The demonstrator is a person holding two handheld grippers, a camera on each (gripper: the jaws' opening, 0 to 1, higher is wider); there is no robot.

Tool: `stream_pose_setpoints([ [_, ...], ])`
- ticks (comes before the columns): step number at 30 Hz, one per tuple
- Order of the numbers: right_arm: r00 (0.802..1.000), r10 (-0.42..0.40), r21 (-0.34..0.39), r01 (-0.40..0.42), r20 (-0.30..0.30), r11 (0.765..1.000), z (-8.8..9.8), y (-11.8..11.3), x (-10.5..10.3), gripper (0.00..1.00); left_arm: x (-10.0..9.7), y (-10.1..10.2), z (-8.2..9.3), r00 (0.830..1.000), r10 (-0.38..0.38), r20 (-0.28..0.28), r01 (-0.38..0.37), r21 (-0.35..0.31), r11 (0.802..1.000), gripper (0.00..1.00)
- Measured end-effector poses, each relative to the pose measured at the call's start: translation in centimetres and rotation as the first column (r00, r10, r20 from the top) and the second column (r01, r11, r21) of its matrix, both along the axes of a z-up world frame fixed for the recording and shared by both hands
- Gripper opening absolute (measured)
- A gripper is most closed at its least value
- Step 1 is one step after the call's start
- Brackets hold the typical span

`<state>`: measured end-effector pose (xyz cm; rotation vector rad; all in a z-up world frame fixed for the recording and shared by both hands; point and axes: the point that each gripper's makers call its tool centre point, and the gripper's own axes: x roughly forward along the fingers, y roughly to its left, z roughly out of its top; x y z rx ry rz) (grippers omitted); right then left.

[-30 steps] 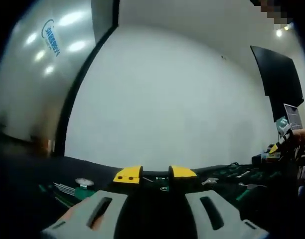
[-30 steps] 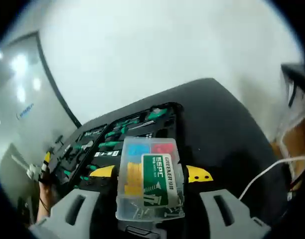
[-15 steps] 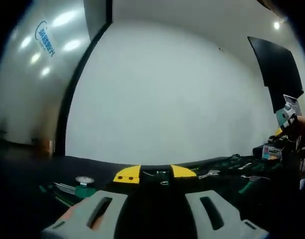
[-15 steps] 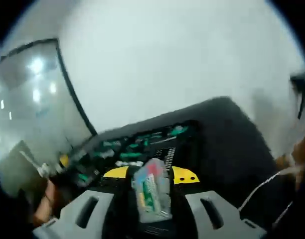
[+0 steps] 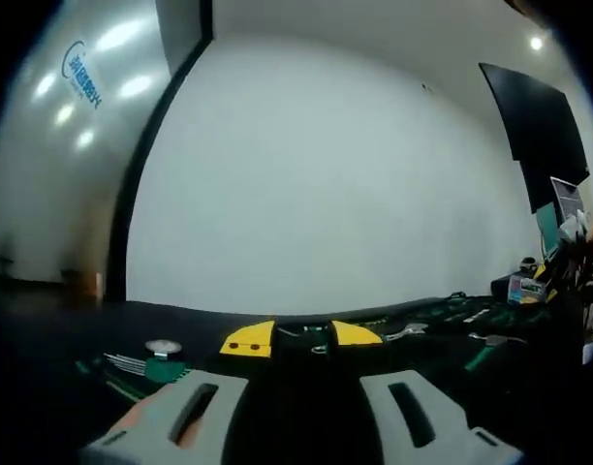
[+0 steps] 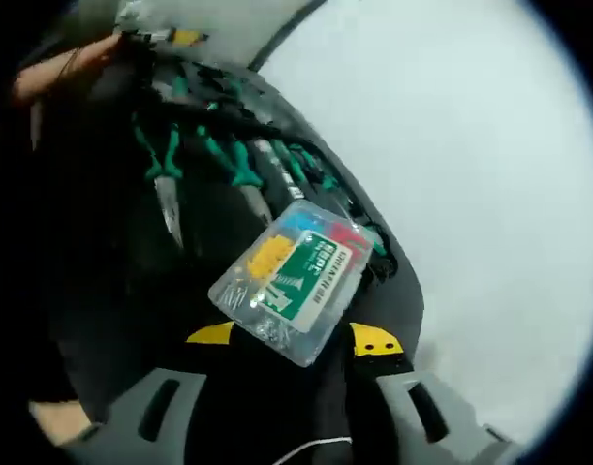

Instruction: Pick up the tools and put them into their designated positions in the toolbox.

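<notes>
Right gripper (image 6: 293,339) clamped on a clear plastic screw box (image 6: 295,279) with a green label, held between the yellow-tipped jaws and carried above the open toolbox (image 6: 219,208). Box at roughly 12 o'clock from the jaw tips, tilted, not yet seated in any slot. Green-handled pliers (image 6: 164,170) already lying in their moulded recesses at about 10 o'clock from the box, with further green-handled tools in a row beside them toward 11 o'clock. Judged from that: a good part of the tray filled, the screw box in transit, its recess not identifiable from here.

Left gripper (image 5: 301,337) low over the dark table (image 5: 45,339), jaws set apart with nothing between the yellow tips. A green-handled tool with a round metal cap (image 5: 161,363) lying loose on the table at about 9 o'clock from the tips, with some thin metal pieces just beside it, too dim to name. Toolbox edge with more tools at about 2 o'clock, beyond the tips; the other gripper far off at 3 o'clock.

Left to do, as a judgement: setting the screw box into its compartment, then collecting the loose item near the left jaws and any other strays.
</notes>
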<state>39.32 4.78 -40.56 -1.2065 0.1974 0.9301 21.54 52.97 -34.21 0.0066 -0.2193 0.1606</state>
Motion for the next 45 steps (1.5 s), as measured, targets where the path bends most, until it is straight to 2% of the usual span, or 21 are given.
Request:
stream_pose_setpoints([
  [5,0.986,-0.071,0.186,0.099,-0.149,0.978,0.8,0.8,-0.2,0.37,0.0,-0.1,0.0,1.000,0.004,-0.004,-0.004,0.008,1.000,0.16],
  [7,0.934,-0.120,0.326,0.235,-0.337,0.916,0.7,0.6,-1.1,0.35,0.0,-0.1,0.0,1.000,0.002,-0.005,-0.002,0.008,1.000,0.16],
  [9,0.883,-0.075,0.340,0.256,-0.464,0.905,0.2,1.0,-2.0,0.32,0.0,-0.1,-0.1,1.000,0.004,-0.008,-0.004,0.009,1.000,0.15],
  [13,0.777,-0.046,0.510,0.455,-0.627,0.730,1.7,1.5,-0.8,0.29,0.0,-0.1,-0.2,1.000,0.006,-0.013,-0.006,0.013,1.000,0.15],
  [14,0.818,-0.008,0.556,0.399,-0.575,0.730,2.6,1.7,-0.2,0.29,0.1,-0.2,-0.3,1.000,0.006,-0.018,-0.006,0.016,1.000,0.15],
  [15,0.890,0.045,0.617,0.278,-0.454,0.736,4.1,2.4,-0.5,0.24,0.1,-0.2,-0.3,1.000,0.006,-0.022,-0.006,0.018,1.000,0.15],
  [18,0.892,0.204,0.661,0.129,-0.403,0.739,5.0,5.7,-4.7,0.20,0.3,-0.4,-0.7,0.999,0.009,-0.046,-0.008,0.030,1.000,0.15],
  [21,0.893,0.077,0.530,0.192,-0.443,0.826,3.0,5.9,-4.5,0.21,0.4,-0.6,-0.9,0.998,0.010,-0.060,-0.008,0.040,0.999,0.15],
  [22,0.878,0.091,0.574,0.225,-0.469,0.787,3.6,6.5,-4.7,0.21,0.4,-0.6,-0.9,0.998,0.012,-0.063,-0.009,0.040,0.999,0.15],
  [24,0.846,0.140,0.693,0.313,-0.514,0.650,5.7,7.0,-4.2,0.22,0.4,-0.5,-1.0,0.998,0.011,-0.065,-0.008,0.036,0.999,0.15],
  [25,0.845,0.158,0.718,0.319,-0.511,0.619,6.3,6.8,-3.7,0.23,0.3,-0.6,-0.9,0.998,0.005,-0.062,-0.003,0.032,0.999,0.15],
  [29,0.896,0.066,0.811,0.365,-0.440,0.457,8.2,3.9,0.9,0.22,0.2,-1.1,-0.6,0.999,-0.009,-0.048,0.010,0.028,1.000,0.15],
  [30,0.912,0.032,0.866,0.378,-0.410,0.326,9.2,2.3,3.0,0.22,0.3,-1.4,-0.7,0.999,-0.013,-0.051,0.015,0.039,0.999,0.15],
  [31,0.916,0.029,0.879,0.375,-0.400,0.293,9.4,2.0,3.5,0.22,0.4,-1.9,-0.7,0.998,-0.019,-0.057,0.022,0.059,0.998,0.15],
  [32,0.936,0.027,0.915,0.338,-0.352,0.222,10.2,1.0,4.5,0.22,0.5,-2.1,-0.8,0.998,-0.024,-0.062,0.028,0.069,0.997,0.15],
  [34,0.987,0.066,0.974,0.136,-0.150,0.182,12.6,0.2,5.2,0.22,0.6,-2.4,-0.9,0.997,-0.038,-0.070,0.043,0.072,0.996,0.15],
  [36,0.991,0.108,0.997,0.079,-0.077,-0.020,14.9,-1.2,5.3,0.23,0.5,-2.6,-0.9,0.996,-0.057,-0.069,0.061,0.055,0.997,0.16],
  [39,0.994,0.037,0.988,0.098,-0.103,0.116,12.1,-1.5,6.6,0.21,0.4,-2.3,-1.1,0.996,-0.062,-0.071,0.063,0.023,0.998,0.16],
  [42,0.985,0.075,0.982,0.145,-0.155,0.116,10.1,-0.7,6.6,0.20,0.5,-2.2,-1.3,0.995,-0.060,-0.075,0.061,0.004,0.998,0.16],
  [43,0.975,0.076,0.966,0.192,-0.207,0.172,9.3,-0.7,7.2,0.20,0.4,-2.2,-1.3,0.995,-0.059,-0.074,0.059,0.001,0.998,0.16],
  [45,0.995,0.050,0.977,0.069,-0.081,0.201,10.2,-0.7,7.8,0.21,0.3,-2.3,-1.1,0.995,-0.070,-0.065,0.069,-0.010,0.998,0.16],
])
